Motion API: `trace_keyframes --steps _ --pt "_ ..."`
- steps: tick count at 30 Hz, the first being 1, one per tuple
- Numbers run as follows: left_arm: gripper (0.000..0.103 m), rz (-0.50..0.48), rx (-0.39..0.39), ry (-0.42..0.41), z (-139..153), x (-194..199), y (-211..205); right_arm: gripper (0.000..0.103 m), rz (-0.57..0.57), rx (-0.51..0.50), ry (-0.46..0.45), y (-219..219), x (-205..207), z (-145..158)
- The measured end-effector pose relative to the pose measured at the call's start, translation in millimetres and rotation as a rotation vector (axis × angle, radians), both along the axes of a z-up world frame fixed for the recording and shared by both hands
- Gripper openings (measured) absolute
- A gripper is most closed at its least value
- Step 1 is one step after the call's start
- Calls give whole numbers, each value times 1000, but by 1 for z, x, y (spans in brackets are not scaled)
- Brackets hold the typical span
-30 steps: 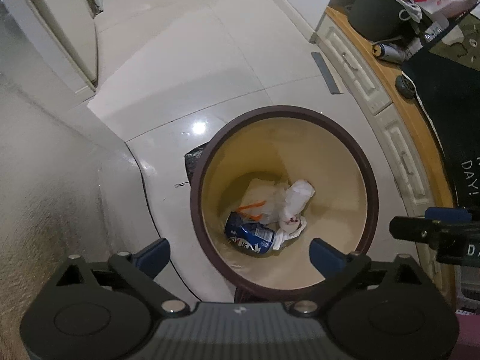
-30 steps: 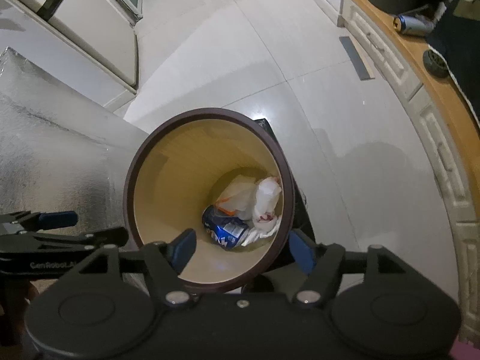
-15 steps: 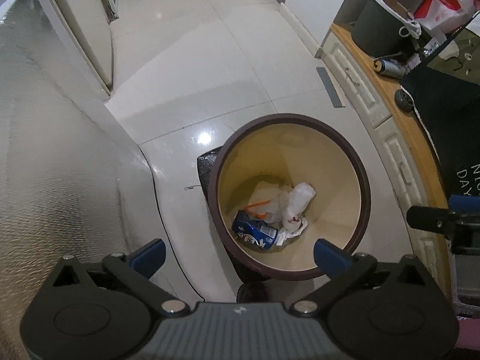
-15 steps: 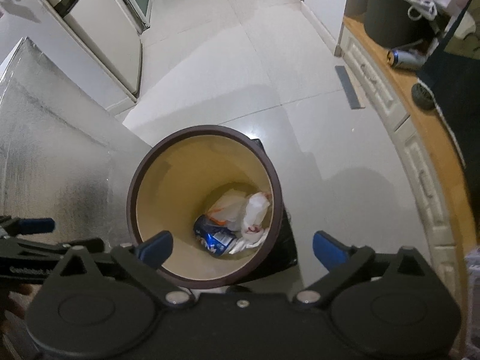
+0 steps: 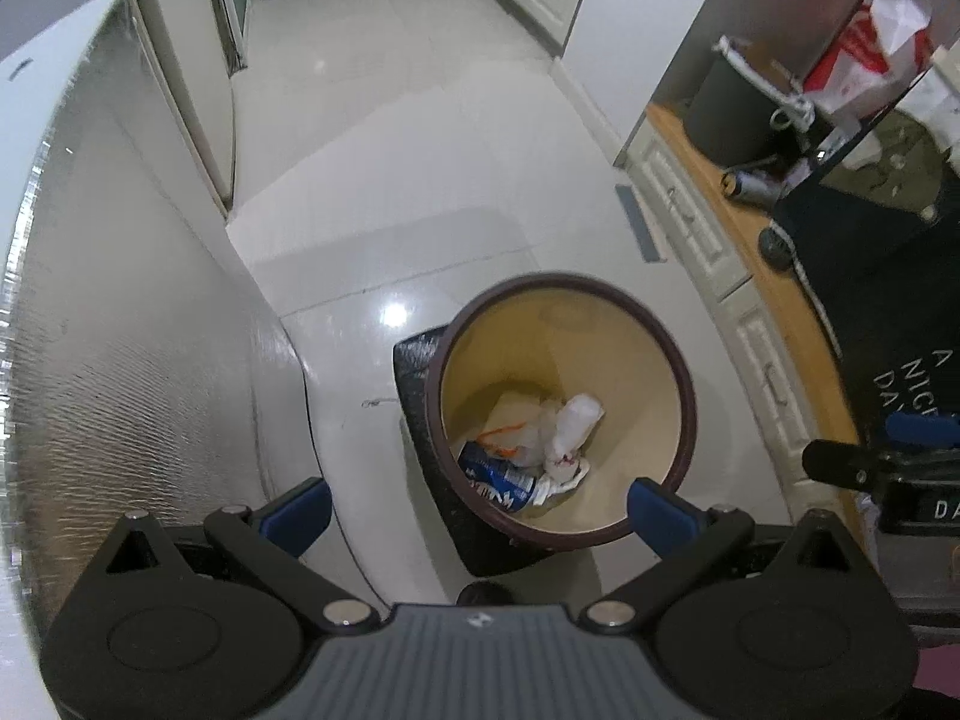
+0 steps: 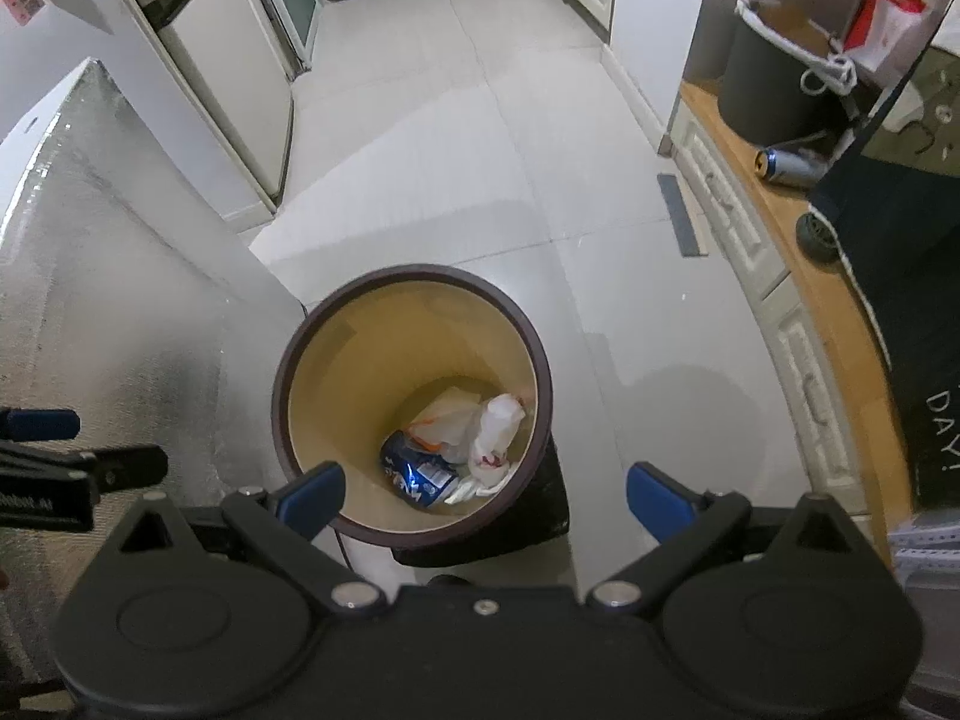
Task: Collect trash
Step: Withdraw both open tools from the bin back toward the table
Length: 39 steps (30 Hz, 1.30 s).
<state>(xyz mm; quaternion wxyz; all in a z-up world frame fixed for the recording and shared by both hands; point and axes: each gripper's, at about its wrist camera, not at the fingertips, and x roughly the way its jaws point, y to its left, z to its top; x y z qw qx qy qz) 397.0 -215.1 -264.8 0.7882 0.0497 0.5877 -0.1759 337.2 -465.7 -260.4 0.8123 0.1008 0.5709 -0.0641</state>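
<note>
A round trash bin with a dark brown rim (image 5: 690,396) (image 6: 543,354) stands on the white tile floor below both grippers. Inside lie a blue can (image 5: 498,477) (image 6: 417,474), crumpled white paper (image 5: 573,426) (image 6: 495,426) and a white bag with orange print (image 5: 510,438) (image 6: 447,420). My left gripper (image 5: 477,516) is open and empty, high above the bin. My right gripper (image 6: 483,501) is open and empty, also above it. Another blue can (image 5: 747,183) (image 6: 786,163) lies on the wooden counter at the right.
A silver foil-covered box (image 5: 120,360) (image 6: 120,276) stands at the left against the bin. A wooden counter (image 5: 780,312) (image 6: 840,324) with a dark mat, a grey bucket (image 5: 738,108) (image 6: 774,78) and a red-white bag runs along the right. A black base (image 6: 540,516) sits under the bin.
Both grippers have risen away from the bin, so it looks smaller and more floor shows. The right gripper's fingers have spread wider apart.
</note>
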Motion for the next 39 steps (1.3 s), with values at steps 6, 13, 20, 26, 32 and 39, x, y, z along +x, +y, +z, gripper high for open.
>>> trace_keyframes --steps 6,13,20,26,32,39 --pt "103 11 -46 -55 36 -12 18 101 9 -37 -55 14 -11 36" --pt "103 33 -95 -134 78 -27 51 101 30 -63 -139 41 -20 82" --pt "103 55 -132 -218 123 -42 95 101 39 -80 -205 80 -26 119" --pt "103 89 -158 -286 154 -53 142 101 61 -97 -263 125 -28 147" --pt "103 135 -172 -334 174 -60 191 101 98 -115 -331 176 -27 174" --pt "103 209 -136 -395 192 -64 254 101 141 -112 -391 238 -21 192"
